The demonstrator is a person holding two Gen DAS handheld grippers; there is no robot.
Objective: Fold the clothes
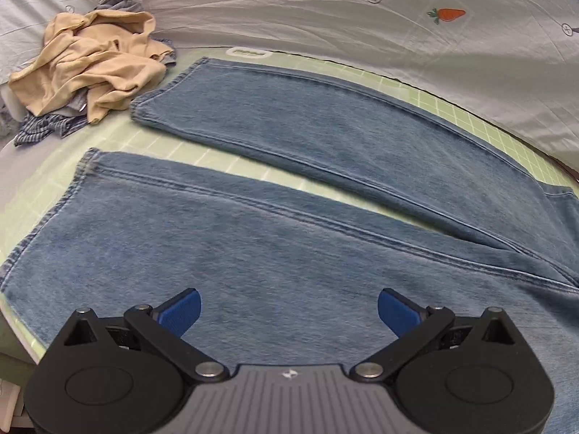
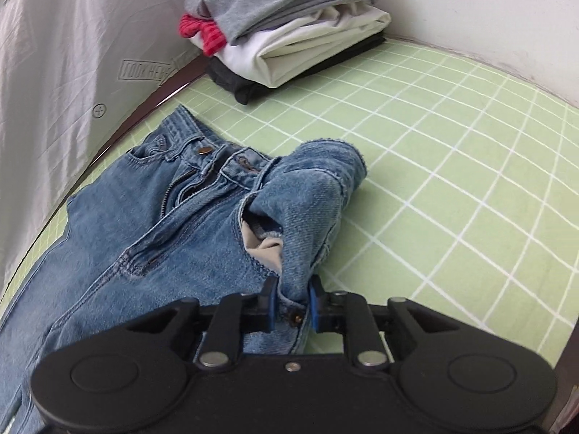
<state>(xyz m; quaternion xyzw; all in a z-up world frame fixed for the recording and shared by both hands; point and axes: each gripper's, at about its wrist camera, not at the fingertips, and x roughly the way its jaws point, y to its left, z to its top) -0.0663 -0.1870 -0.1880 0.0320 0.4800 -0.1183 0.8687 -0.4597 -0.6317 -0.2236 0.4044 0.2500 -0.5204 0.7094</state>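
Green mat point(image 2: 452, 188), right gripper point(image 2: 292, 302) pinching jeans point(image 2: 173, 224)

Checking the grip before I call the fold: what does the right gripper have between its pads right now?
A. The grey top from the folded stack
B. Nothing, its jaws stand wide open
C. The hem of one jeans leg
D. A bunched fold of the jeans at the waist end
D: in the right wrist view the right gripper has its blue pads pressed on a raised fold of the jeans beside the waistband, far from the folded stack.
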